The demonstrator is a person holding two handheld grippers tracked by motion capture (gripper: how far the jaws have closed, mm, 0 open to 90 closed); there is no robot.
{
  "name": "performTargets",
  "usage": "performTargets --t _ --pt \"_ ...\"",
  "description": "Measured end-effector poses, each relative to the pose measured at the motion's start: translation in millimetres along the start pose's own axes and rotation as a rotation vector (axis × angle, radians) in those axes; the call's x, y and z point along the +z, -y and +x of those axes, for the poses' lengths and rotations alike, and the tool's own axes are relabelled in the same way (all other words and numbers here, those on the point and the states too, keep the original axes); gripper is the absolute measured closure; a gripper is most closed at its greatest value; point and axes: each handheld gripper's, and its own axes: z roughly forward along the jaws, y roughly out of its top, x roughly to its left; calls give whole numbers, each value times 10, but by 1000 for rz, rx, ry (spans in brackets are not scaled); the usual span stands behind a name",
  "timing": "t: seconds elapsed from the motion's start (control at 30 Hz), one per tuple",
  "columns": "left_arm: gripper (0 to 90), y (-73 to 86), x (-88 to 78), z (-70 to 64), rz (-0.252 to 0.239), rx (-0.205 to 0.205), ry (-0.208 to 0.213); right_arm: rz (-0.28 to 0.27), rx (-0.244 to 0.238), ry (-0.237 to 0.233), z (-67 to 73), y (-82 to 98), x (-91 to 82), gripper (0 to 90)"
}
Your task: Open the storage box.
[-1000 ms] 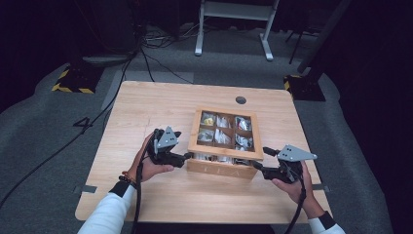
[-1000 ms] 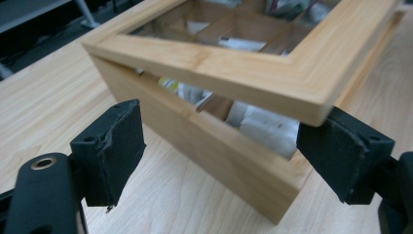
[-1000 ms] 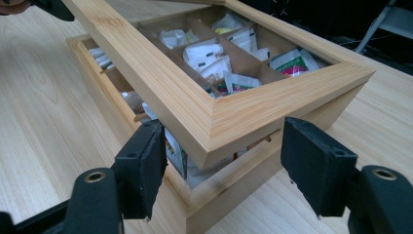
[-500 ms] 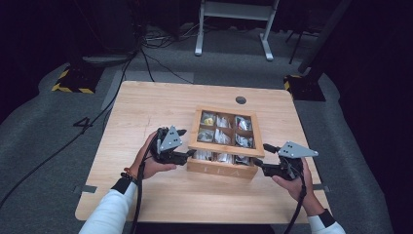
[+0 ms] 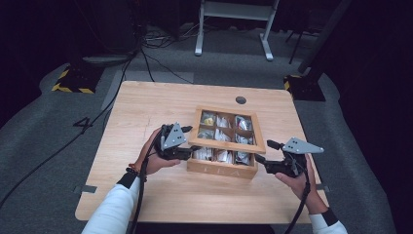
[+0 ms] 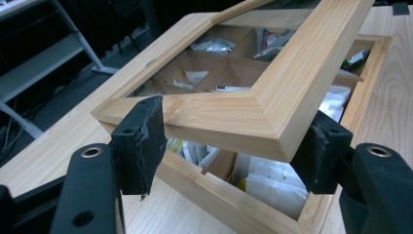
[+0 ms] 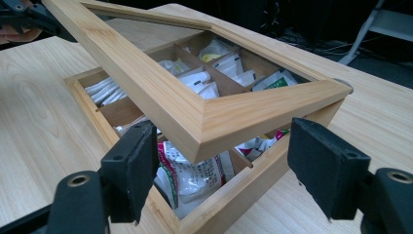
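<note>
A wooden tea box stands on the table's near right part, its compartments holding several sachets. Its window-framed lid is tilted up at the front edge, hinged at the back. My left gripper is shut on the lid's front left corner, one pad on each side. My right gripper is at the front right corner. Its jaws stand open around that corner, with a gap at the right pad.
The wooden table has a round cable hole behind the box. A white desk frame and cables lie on the grey floor beyond, and a yellow-black base is at the left.
The lid's front edge has risen off the box. My left gripper has moved in slightly toward the box with it; the right one has barely moved.
</note>
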Motion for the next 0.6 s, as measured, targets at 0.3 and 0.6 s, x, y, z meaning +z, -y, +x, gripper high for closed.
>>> performTargets --t 0.3,0.6 --pt "398 -56 44 131 -53 -53 -5 11 5 -1 -19 41 -6 271" --pt "399 -170 82 295 -97 -99 11 36 17 1 -64 116 22 270"
